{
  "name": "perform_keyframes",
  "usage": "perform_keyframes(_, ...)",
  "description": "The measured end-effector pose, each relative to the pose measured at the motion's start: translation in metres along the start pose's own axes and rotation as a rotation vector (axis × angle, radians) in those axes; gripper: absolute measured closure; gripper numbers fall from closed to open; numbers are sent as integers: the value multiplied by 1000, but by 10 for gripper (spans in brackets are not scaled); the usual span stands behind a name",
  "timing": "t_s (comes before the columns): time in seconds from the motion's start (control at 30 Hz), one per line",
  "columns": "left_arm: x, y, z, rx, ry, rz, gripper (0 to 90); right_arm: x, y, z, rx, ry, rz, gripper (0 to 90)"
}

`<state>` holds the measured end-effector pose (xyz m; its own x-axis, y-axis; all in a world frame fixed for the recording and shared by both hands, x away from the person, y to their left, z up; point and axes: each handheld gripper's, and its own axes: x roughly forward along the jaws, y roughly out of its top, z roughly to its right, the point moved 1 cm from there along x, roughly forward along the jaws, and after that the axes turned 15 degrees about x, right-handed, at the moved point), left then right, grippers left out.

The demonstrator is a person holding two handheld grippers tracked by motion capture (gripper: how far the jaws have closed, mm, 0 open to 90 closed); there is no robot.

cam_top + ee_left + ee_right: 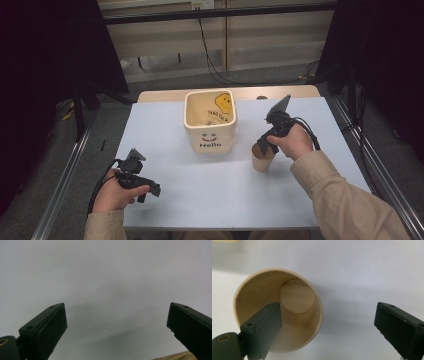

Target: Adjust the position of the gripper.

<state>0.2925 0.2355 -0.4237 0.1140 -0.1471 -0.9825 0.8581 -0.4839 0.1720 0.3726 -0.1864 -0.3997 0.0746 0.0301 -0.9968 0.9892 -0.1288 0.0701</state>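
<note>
A person sits at a table [210, 200] covered with a pale blue-grey sheet, holding a black two-jaw gripper in each hand.

From the high view, the left gripper [150, 189] is low at the near left of the table, held in the person's left hand [114, 194], well apart from everything else. The right gripper [264, 144] is at the right of centre, held in the right hand [292, 142] and angled down onto a small tan paper cup [262, 160] that stands upright on the sheet. A cream square container [210, 122] stands in the middle of the table, just left of the cup and not touching it. Its front shows a smiling face and the word "Hello"; a yellow smiley shape shows on its inside back wall.

The left gripper view [116, 320] adds what the high view cannot: the two black jaws stand wide apart with nothing between them, over bare sheet. A sliver of tan surface shows at the bottom right corner; what it is cannot be told.

The right gripper view [328, 325] looks straight down into the paper cup [297, 297], showing its round base and empty inside. The jaws are spread wide. One jaw sits inside the cup's mouth, against or just beside the near wall, while the other stays outside over the sheet, well clear of the rim. The cup is not clamped.
</note>
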Motion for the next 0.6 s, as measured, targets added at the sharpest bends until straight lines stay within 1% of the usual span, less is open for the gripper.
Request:
perform_keyframes(0.07, 1, 0, -1, 3, 0, -1, 26, 0, 0, 1, 2, 5, -1, 77)
perform_keyframes(0.1, 1, 0, -1, -5, -3, 3, 26, -1, 0, 1, 6, 0, -4, 74)
perform_keyframes(0.13, 1, 0, -1, -9, -6, 6, 26, -1, 0, 1, 0, 1, -1, 76)
perform_keyframes(0.2, 2, 0, 0, -15, -2, 10, 26, 0, 0, 1, 7, 4, 0, 76)
perform_keyframes(0.23, 2, 1, -1, -8, 1, 10, 26, -2, 0, 1, 10, 1, -10, 76)
perform_keyframes(0.27, 2, 1, 0, -10, 3, 11, 26, -2, 0, 1, 10, 1, -10, 76)
perform_keyframes(0.3, 1, 1, -1, -1, -1, 6, 26, -2, 0, 2, 13, 1, -11, 76)
perform_keyframes(0.33, 1, 2, 0, -2, -8, 3, 26, -3, 0, 3, 6, -4, -11, 77)
perform_keyframes(0.37, 2, 2, 1, -6, -5, 6, 26, -3, 0, 2, 24, 7, -11, 77)
perform_keyframes(0.43, 2, 3, 2, -9, -7, 8, 26, -5, 0, 3, 21, 6, -8, 78)
perform_keyframes(0.47, 2, 3, 1, 6, -7, 0, 26, -7, 0, 3, 22, 11, -6, 78)
perform_keyframes(0.5, 2, 4, 2, 1, -12, 1, 26, -11, 0, 3, 22, 11, -7, 78)
perform_keyframes(0.6, 2, 4, 2, 12, -6, -4, 26, -15, 1, 2, 25, 17, 0, 80)
